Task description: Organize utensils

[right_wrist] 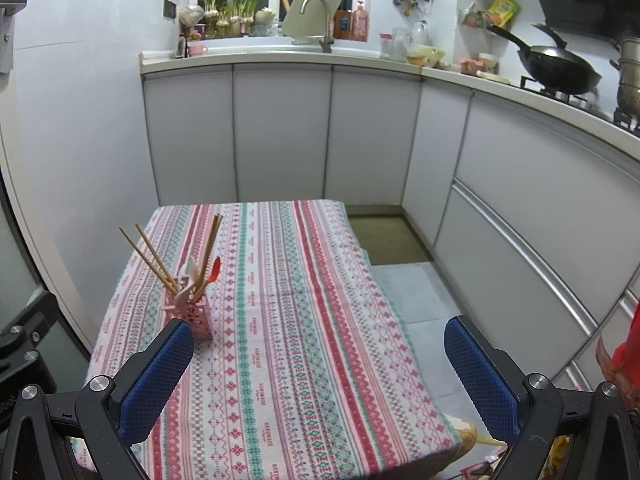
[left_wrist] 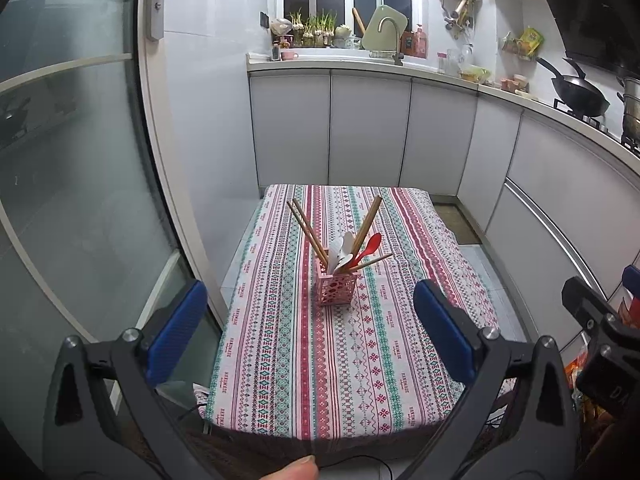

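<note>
- Standing upright on the striped cloth (left_wrist: 352, 360) of the surface, a pink holder (left_wrist: 335, 288) sits near the middle in the left view and toward the left edge in the right view (right_wrist: 191, 312).
- Wooden chopsticks (left_wrist: 306, 224) lean out to the left and right of the holder; a red spoon (left_wrist: 368, 249) and a white utensil (left_wrist: 340, 254) stick up among them.
- Left hand-held gripper (left_wrist: 310, 344): blue pads spread wide apart, nothing between them, held over the near edge of the surface, well short of the holder.
- Right hand-held gripper (right_wrist: 320, 380): pads likewise wide apart and empty; its left pad (right_wrist: 156, 376) overlaps the holder's base in view, contact unclear.
- A thumb tip (left_wrist: 294, 470) shows at the bottom of the left view.
- Beyond, white cabinets (right_wrist: 280, 132), a faucet (right_wrist: 320, 20) and a wok (right_wrist: 560, 66).
</note>
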The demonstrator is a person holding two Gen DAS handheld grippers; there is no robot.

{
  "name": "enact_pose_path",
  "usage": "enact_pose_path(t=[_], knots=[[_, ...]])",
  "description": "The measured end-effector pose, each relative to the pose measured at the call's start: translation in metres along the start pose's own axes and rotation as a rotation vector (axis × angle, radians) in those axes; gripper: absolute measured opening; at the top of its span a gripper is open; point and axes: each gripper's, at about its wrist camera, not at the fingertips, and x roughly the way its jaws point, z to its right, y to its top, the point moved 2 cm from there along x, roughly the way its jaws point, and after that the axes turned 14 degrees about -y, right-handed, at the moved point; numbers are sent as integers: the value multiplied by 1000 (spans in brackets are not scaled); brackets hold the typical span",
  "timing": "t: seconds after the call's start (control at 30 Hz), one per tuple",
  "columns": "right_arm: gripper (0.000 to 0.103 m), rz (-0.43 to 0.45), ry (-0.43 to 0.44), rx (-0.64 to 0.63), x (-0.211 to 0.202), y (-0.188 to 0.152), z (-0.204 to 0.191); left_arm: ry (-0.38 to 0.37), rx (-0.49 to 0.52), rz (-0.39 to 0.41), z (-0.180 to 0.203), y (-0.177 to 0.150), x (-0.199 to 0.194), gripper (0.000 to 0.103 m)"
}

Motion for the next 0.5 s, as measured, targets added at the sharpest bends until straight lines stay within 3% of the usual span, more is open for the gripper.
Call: enact_pose_path(t=[0.5], knots=[[103,10,38,-4,-2,1,-5,9,1,10,2,2,-4,102]])
